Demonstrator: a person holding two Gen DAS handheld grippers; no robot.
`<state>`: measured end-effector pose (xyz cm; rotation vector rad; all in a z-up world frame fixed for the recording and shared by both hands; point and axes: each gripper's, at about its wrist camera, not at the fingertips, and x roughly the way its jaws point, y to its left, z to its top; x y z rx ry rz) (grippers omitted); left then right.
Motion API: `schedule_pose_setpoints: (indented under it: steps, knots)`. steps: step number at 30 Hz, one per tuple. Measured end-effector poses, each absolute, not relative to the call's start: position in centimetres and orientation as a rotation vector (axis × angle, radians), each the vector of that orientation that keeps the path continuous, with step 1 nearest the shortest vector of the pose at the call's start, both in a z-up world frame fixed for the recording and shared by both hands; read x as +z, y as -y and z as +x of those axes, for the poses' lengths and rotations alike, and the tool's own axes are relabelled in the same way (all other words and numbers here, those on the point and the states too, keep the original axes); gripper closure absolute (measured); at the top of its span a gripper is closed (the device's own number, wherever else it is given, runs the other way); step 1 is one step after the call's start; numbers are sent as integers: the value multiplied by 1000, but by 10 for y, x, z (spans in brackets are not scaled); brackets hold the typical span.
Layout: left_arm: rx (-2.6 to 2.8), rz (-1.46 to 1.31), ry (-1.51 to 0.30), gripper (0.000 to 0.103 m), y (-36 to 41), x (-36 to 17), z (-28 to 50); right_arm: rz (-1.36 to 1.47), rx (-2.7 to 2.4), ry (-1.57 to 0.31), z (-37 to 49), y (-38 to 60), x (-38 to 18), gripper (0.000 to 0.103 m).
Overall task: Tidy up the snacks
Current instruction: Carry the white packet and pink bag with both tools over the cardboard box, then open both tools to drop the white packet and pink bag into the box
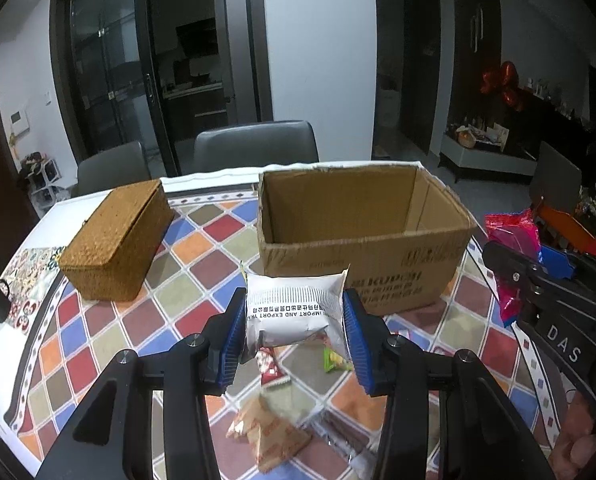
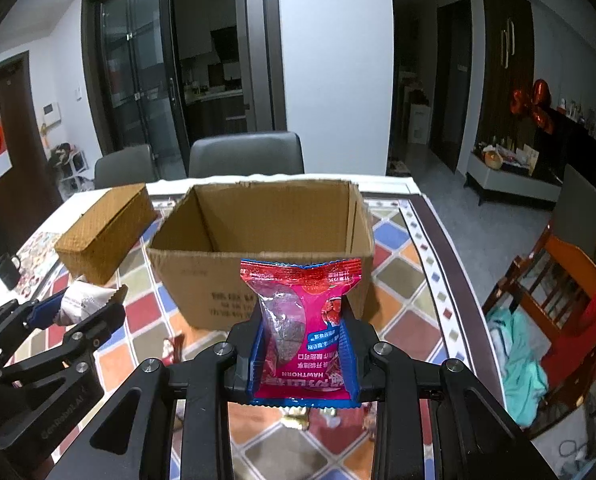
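Observation:
My left gripper [image 1: 294,320] is shut on a white and silver snack packet [image 1: 294,312], held above the table just in front of the open cardboard box [image 1: 362,276]. My right gripper [image 2: 302,344] is shut on a red hawthorn snack packet [image 2: 302,320], also lifted before the same cardboard box [image 2: 202,284]. The box stands upright and I see nothing inside it. Each gripper shows in the other's view: the right gripper [image 1: 538,268] at the right edge, the left gripper [image 2: 74,308] at the lower left. Several small snack packets [image 1: 266,432] lie on the tablecloth below my left gripper.
A closed woven basket [image 1: 118,240] sits left of the box on the patterned tablecloth [image 1: 202,256]. A dark mug [image 2: 7,270] stands at the far left. Grey chairs [image 1: 254,144] stand behind the table, and an orange wooden chair [image 2: 558,292] is off its right side.

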<state>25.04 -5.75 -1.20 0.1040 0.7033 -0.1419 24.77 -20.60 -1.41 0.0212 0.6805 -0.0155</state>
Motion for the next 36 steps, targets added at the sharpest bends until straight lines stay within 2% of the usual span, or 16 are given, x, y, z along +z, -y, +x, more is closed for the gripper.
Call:
schedule_pose_setpoints:
  steps: [16, 36]
  knots:
    - [-141, 117, -596, 57, 61, 9, 303, 5, -34, -600, 293, 211, 5, 71]
    - [-199, 98, -574, 56, 77, -12, 358, 25, -19, -587, 344, 218, -10, 71]
